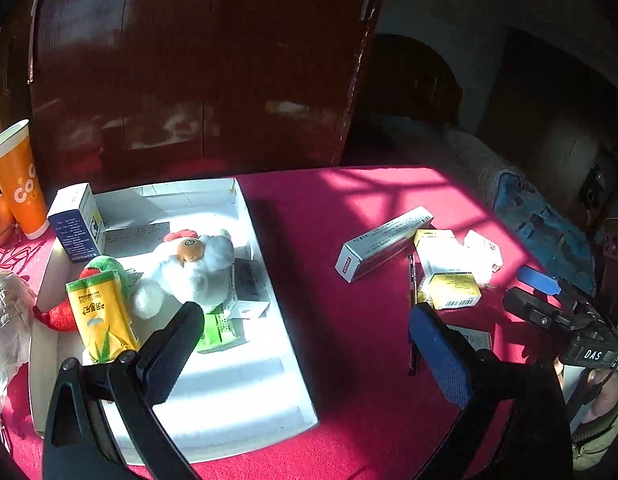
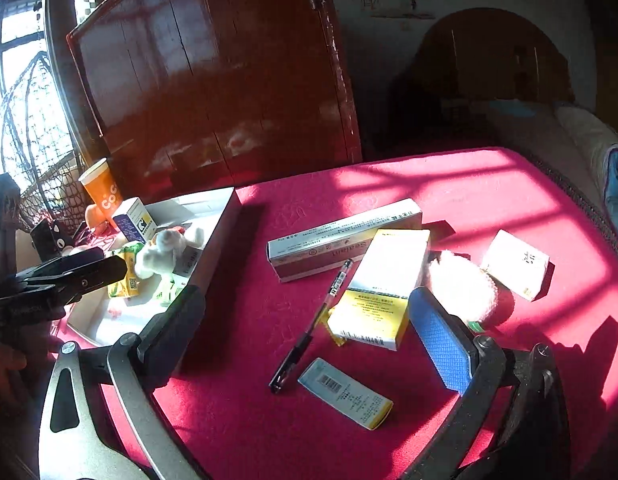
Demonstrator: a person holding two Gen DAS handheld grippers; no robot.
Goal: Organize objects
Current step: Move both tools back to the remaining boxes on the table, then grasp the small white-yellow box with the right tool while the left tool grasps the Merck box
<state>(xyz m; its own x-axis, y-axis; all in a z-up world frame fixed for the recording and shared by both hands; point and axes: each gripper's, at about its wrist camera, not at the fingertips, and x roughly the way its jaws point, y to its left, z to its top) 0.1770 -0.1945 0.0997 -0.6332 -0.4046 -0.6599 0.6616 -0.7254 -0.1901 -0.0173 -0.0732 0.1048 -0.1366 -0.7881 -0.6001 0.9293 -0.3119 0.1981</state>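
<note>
**Half sorted: tray filling, boxes still loose on the red bench**

We stand midway through the tidy-up. The white tray [image 1: 293, 364] at the left of the bench [image 1: 349, 400] already holds a plush chicken [image 1: 197, 264], a yellow drink carton [image 1: 99, 320], a blue box [image 1: 75, 222], a green packet [image 1: 219, 330] and a red-and-green soft toy [image 1: 61, 316]. An orange cup [image 1: 19, 180] stands outside it, beyond its far left corner.

Still loose on the cloth, by our reckoning the work that remains: a long grey box [image 2: 345, 238], a yellow box [image 2: 379, 292] leaning against it, a pen [image 2: 313, 324] beside both, a flat label pack [image 2: 345, 392] nearest us, a pale fluffy ball [image 2: 461, 284] and a small white box [image 2: 515, 264] at the right.

Our left tool [image 1: 309, 344] is spread wide with nothing between its pads, straddling the tray's right edge. Our right tool [image 2: 309, 340] is likewise spread and empty, hanging over the pen and yellow box, touching neither. We judge one of those the likely next pick.
</note>
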